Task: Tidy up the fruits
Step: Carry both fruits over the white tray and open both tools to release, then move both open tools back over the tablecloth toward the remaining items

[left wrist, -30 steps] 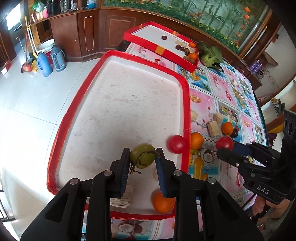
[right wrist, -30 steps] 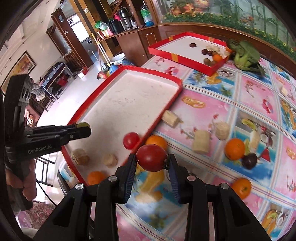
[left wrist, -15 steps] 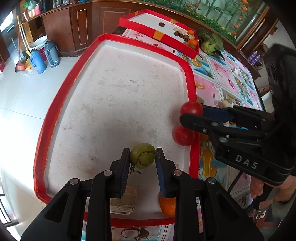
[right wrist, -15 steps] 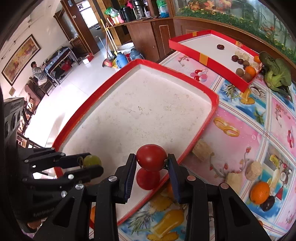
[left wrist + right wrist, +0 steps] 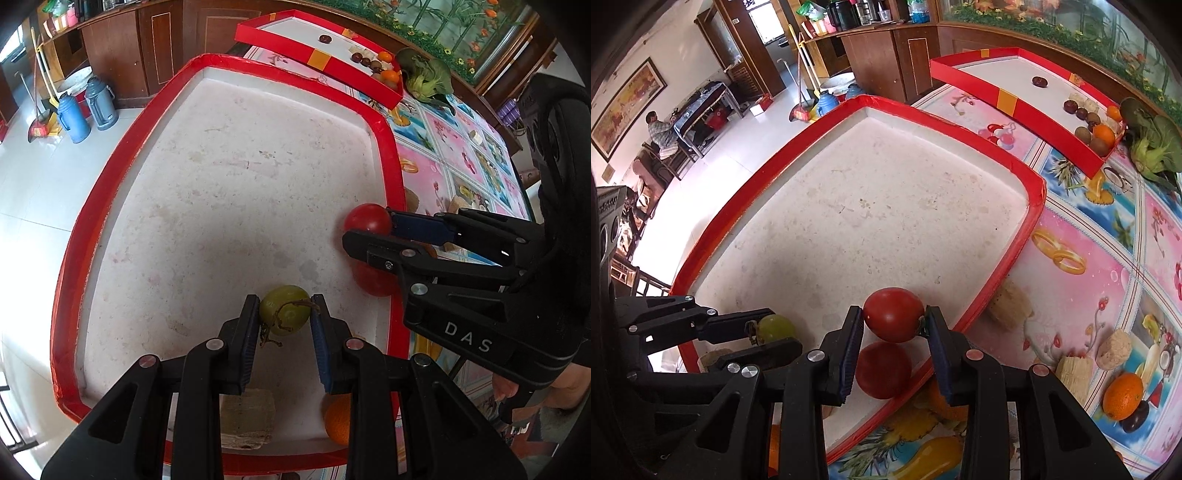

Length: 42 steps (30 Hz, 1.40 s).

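Observation:
A large white tray with a red rim fills both views. My left gripper is shut on a small green fruit with a dry stem, just above the tray's near end. My right gripper is shut on a red round fruit near the tray's right rim. Right under it a second red fruit lies in the tray. The left wrist view shows the right gripper coming in from the right with its red fruit. The right wrist view shows the left gripper at the lower left.
An orange and a tan block lie at the tray's near end. A second red tray with several fruits stands at the back, beside a green vegetable. On the printed tablecloth lie an orange, a dark fruit and tan pieces.
My right gripper carried the red fruit left from over the tablecloth to inside the tray's rim, above the other red fruit. My left gripper sank a little with the green fruit.

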{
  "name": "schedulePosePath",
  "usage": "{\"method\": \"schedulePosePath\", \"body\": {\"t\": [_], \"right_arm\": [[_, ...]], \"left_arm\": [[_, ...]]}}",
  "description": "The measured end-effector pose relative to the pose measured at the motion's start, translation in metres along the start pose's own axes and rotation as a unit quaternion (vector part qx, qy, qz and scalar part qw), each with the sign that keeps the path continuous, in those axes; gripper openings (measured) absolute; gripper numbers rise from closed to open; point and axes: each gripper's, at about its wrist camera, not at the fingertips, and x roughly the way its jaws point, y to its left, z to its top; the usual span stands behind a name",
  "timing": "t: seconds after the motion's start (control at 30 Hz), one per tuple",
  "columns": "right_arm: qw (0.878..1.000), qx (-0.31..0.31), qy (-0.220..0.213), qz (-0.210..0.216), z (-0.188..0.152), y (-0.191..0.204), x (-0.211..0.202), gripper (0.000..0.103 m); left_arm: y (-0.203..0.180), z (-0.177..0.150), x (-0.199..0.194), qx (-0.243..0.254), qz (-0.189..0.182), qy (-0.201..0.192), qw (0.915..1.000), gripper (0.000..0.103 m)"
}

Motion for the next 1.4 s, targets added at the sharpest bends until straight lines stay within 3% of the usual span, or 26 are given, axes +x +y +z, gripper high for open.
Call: {"method": "schedulePosePath", "body": {"t": [0.2, 0.27, 0.3, 0.33, 0.5, 0.57, 0.63, 1.03, 1.4], "right_arm": [[1.0, 0.004, -0.003, 0.004, 0.001, 0.0, 0.0, 0.037], [1.0, 0.006, -0.004, 0.006, 0.001, -0.001, -0.002, 0.038], [1.0, 0.008, -0.006, 0.008, 0.001, -0.002, -0.004, 0.039], [1.0, 0.011, -0.009, 0.01, 0.001, -0.004, -0.006, 0.042], [0.999, 0.025, -0.03, 0.019, -0.004, -0.011, -0.028, 0.051], [0.998, 0.033, -0.043, 0.019, -0.012, -0.016, -0.041, 0.062], [0.997, 0.044, -0.053, 0.019, -0.022, -0.022, -0.052, 0.066], [0.993, 0.106, -0.047, 0.0, -0.094, -0.064, -0.082, 0.07], [0.981, 0.189, -0.045, -0.022, -0.146, -0.111, -0.103, 0.07]], "left_arm": [[-0.003, 0.001, 0.0, 0.003, 0.008, 0.001, 1.0, 0.028], [-0.004, 0.001, 0.0, 0.002, 0.007, 0.001, 1.0, 0.042], [-0.006, 0.001, -0.001, 0.001, 0.01, -0.001, 0.9999, 0.055], [-0.006, 0.0, -0.002, 0.001, 0.012, -0.004, 0.9999, 0.06], [-0.009, 0.0, -0.007, 0.001, 0.015, -0.01, 0.9998, 0.059], [-0.012, -0.001, -0.012, 0.004, 0.017, -0.016, 0.9997, 0.059], [-0.015, -0.003, -0.016, 0.006, 0.016, -0.021, 0.9996, 0.06], [-0.052, -0.015, -0.024, 0.046, 0.014, -0.03, 0.9984, 0.062], [-0.089, -0.013, -0.019, 0.073, -0.009, -0.023, 0.997, 0.062]]}}
